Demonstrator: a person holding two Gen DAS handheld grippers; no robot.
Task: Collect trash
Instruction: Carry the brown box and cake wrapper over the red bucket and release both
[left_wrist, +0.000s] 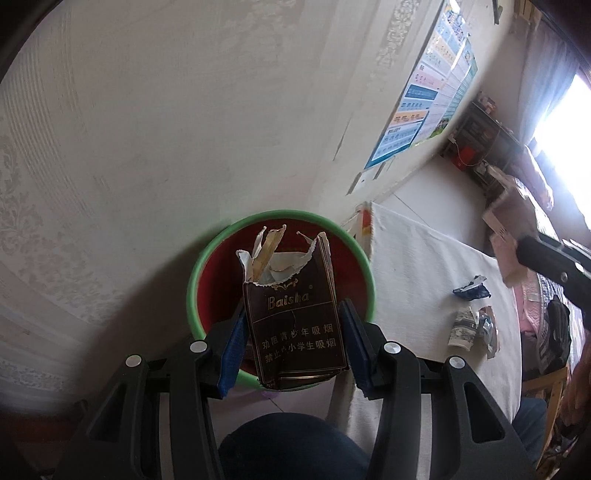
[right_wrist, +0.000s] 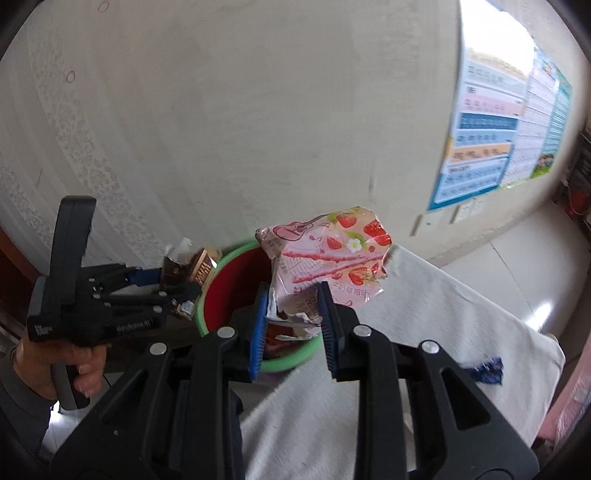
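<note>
2 light, crushable items: cigarette pack (left_wrist: 295, 325) pinched at its sides by left gripper (left_wrist: 293, 343); snack wrapper (right_wrist: 325, 258) pinched low by right gripper (right_wrist: 293, 321), over bin (left_wrist: 207, 266), centre frame.

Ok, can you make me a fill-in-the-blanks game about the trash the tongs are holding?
1. The left tongs hold a torn brown cigarette pack printed with the word ____.
2. The right tongs hold a pink wrapper with pictures of ____ on it.
3. The red bin behind both has a rim coloured ____.
4. The blue wrapper lies on a white ____.

Missing words: Baisha; strawberries; green; cloth.
</note>
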